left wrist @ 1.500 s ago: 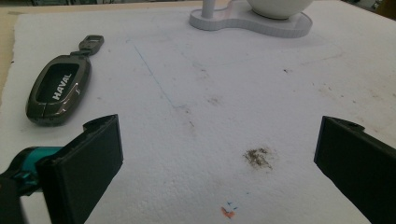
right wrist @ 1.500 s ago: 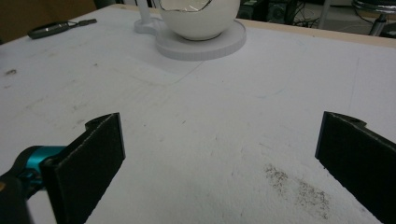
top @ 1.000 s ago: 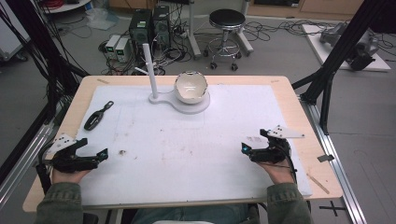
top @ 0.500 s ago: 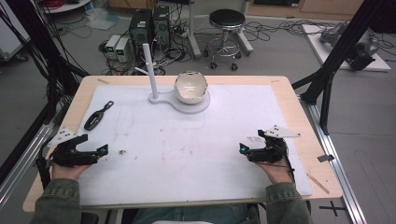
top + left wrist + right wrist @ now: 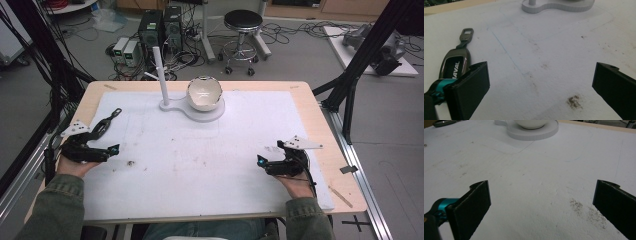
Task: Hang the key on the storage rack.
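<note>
Left tongs (image 5: 111, 149): jaws apart, edged toward the key fob (image 5: 105, 123) at 11 o'clock, perhaps lining up a grasp.
Right tongs (image 5: 260, 161): apart, empty, barely shifted on the counter (image 5: 305, 107).

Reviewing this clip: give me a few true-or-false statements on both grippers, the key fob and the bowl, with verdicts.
1. Both grippers, left gripper and right gripper, are open. True.
2. The left gripper holds the key fob. False: the fob lies on the white mat beside it, ungrasped.
3. The bowl sits on the white stand's round base. True.
4. The bowl lies upside down. False: its opening faces up and toward the person.
</note>
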`<action>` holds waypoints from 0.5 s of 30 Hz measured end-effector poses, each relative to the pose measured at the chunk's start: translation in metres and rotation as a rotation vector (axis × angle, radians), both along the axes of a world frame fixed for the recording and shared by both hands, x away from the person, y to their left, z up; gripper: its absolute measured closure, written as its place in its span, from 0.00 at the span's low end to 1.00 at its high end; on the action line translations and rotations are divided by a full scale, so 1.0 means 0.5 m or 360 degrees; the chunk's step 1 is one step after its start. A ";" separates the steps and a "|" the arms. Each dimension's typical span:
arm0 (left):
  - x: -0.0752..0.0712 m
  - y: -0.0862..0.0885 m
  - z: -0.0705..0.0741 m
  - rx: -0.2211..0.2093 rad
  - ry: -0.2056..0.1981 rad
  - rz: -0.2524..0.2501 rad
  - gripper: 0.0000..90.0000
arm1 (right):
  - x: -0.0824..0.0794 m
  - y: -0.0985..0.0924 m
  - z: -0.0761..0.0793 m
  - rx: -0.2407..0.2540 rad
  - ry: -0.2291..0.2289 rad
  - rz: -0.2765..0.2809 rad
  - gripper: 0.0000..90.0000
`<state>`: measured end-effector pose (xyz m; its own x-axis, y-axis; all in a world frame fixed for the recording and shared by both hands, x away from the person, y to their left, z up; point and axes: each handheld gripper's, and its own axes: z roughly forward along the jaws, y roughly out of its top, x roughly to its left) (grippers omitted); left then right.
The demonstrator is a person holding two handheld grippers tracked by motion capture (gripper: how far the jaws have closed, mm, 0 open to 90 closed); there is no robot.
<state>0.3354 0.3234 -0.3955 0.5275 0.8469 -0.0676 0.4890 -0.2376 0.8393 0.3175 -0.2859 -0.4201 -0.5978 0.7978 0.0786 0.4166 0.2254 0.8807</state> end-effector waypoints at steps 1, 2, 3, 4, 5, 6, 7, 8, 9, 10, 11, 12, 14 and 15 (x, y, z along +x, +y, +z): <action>0.006 0.000 0.004 0.0019 0.0006 -0.0007 0.02 | 0.000 0.001 0.000 0.0005 0.0004 0.0000 0.00; 0.011 0.000 0.007 0.0026 0.0008 -0.0014 0.02 | 0.002 0.002 0.000 0.0001 0.0007 -0.0002 0.00; 0.015 0.001 0.008 0.0033 0.0011 -0.0017 0.02 | 0.003 0.002 -0.001 -0.0003 0.0010 -0.0001 0.00; 0.020 0.002 0.010 0.0044 0.0015 -0.0012 0.02 | 0.003 0.002 -0.001 -0.0003 0.0010 -0.0001 0.00; 0.026 0.003 0.012 0.0051 0.0015 -0.0007 0.02 | 0.003 0.003 -0.002 -0.0002 0.0015 0.0001 0.00; 0.033 0.004 0.013 0.0047 0.0020 0.0007 0.02 | 0.003 0.003 -0.002 -0.0010 0.0016 0.0003 0.00; 0.040 0.007 0.014 0.0058 0.0037 0.0004 0.02 | 0.002 0.004 -0.003 -0.0013 0.0012 -0.0001 0.00; 0.049 0.010 0.014 0.0073 0.0052 0.0013 0.02 | 0.002 0.004 -0.003 -0.0013 0.0012 -0.0001 0.00; 0.054 0.014 0.015 0.0076 0.0055 0.0021 0.02 | 0.002 0.004 -0.003 -0.0014 0.0009 -0.0001 0.00; 0.062 0.020 0.016 0.0051 0.0062 0.0041 0.02 | 0.002 0.004 -0.003 -0.0014 0.0010 0.0001 0.00; 0.067 0.025 0.016 0.0038 0.0068 0.0041 0.02 | 0.001 0.004 -0.003 -0.0015 0.0016 0.0006 0.00; 0.072 0.031 0.016 0.0042 0.0075 0.0047 0.02 | 0.002 0.004 -0.004 -0.0019 0.0011 0.0004 0.00; 0.083 0.041 0.015 0.0026 0.0092 0.0036 0.02 | 0.002 0.005 -0.004 -0.0019 0.0016 0.0003 0.00; 0.088 0.045 0.014 0.0003 0.0106 0.0033 0.02 | 0.002 0.005 -0.004 -0.0019 0.0016 0.0003 0.00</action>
